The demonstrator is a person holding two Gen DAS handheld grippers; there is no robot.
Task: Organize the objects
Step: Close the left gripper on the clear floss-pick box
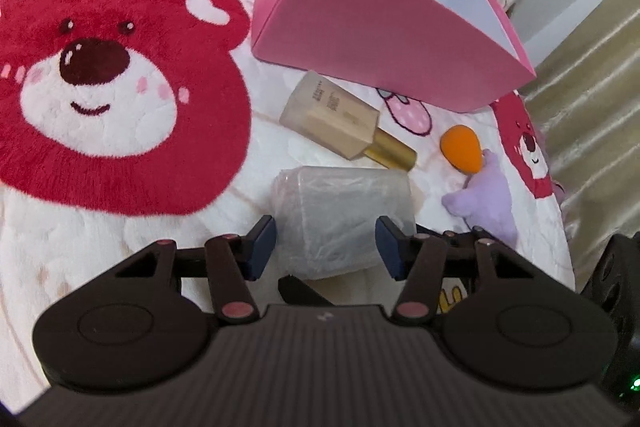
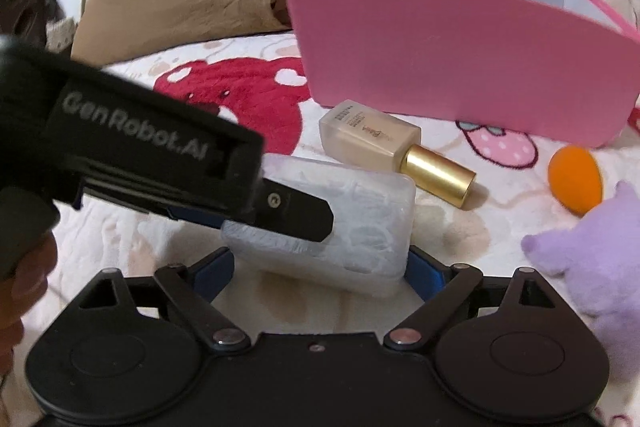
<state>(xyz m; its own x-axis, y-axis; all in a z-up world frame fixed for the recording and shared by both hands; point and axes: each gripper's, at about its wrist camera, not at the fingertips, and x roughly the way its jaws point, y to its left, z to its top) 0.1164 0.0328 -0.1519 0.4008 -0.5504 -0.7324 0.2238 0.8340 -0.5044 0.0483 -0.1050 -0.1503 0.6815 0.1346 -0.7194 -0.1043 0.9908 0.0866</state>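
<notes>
Lower centre of both views: a plastic-wrapped block lies on the bear-print blanket. The left gripper stands spread wide, its pads flanking the block's near end; contact appears absent, though the wrap blurs the edges. The right gripper is likewise wide apart either side of the block, gripping nothing. Mid-frame, a foundation bottle lies flat. Right of it sit an orange sponge and purple plush toy. Upper right stands a pink box.
</notes>
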